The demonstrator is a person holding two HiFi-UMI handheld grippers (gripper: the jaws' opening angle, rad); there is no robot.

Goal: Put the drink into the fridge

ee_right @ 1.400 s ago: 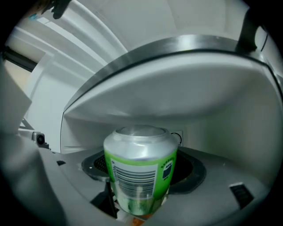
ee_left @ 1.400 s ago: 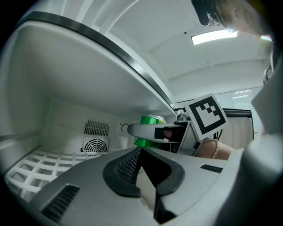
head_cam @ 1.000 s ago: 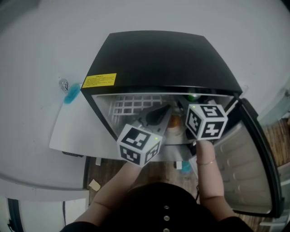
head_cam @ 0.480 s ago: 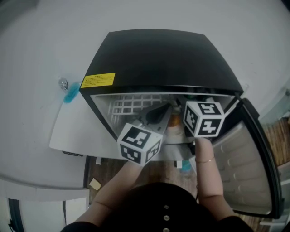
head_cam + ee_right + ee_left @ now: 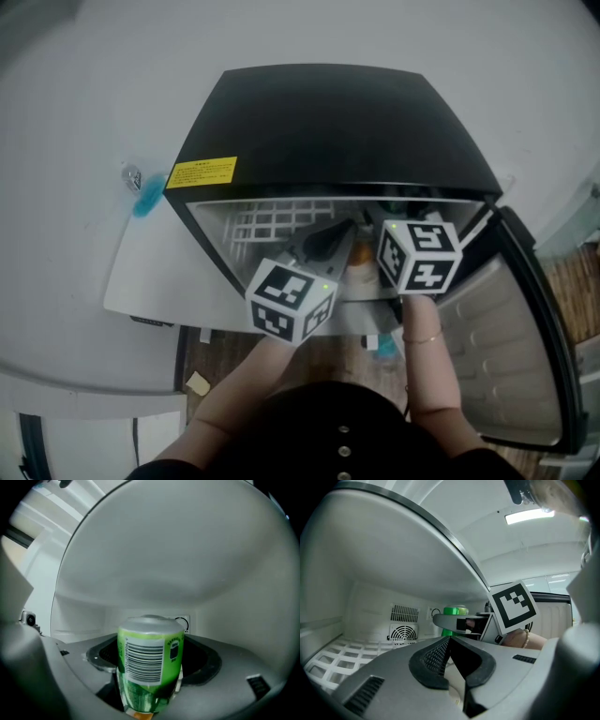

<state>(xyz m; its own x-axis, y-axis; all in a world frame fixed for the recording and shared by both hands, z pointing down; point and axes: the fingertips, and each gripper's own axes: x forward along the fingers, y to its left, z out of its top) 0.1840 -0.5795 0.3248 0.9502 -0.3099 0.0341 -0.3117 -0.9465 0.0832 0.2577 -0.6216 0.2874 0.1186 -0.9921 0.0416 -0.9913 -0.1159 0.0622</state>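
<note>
Green can sits upright, clamped between the jaws of your right gripper, inside the open fridge. Your left gripper, jaws closed together on nothing, reaches in beside it; both your forearms stretch forward.

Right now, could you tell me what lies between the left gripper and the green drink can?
Only the right gripper, shut on the green drink can: in the left gripper view its grey jaw crosses the can ahead of the left gripper.
</note>
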